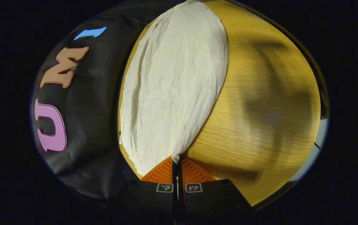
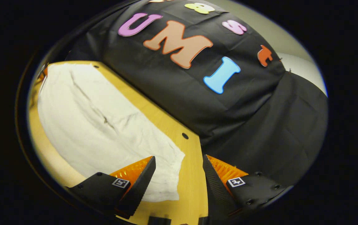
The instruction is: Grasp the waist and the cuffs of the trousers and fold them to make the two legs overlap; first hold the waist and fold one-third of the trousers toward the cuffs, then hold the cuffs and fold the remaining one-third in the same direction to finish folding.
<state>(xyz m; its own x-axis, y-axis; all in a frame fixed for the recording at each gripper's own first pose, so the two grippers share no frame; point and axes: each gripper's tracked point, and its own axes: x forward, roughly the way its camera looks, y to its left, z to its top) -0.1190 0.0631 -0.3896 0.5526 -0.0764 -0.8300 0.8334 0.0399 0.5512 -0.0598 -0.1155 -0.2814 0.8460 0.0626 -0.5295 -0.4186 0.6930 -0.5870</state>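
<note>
Pinching a corner of the white trousers [image 1: 176, 90], our left gripper [image 1: 177, 168] is clamped on thin, limp cloth. Our right gripper [image 2: 179, 178] hangs spread apart above the near hem. Beyond, they lie flat along the wooden table [image 1: 260, 109]; we judge them light, best taken by edges.

Worktop [image 1: 260, 109]: wood-grain surface, small round holes near its far edge. Pale trousers [image 1: 172, 87] lie directly on it, spread lengthwise, creased, along the edge beside the booth wall.
</note>
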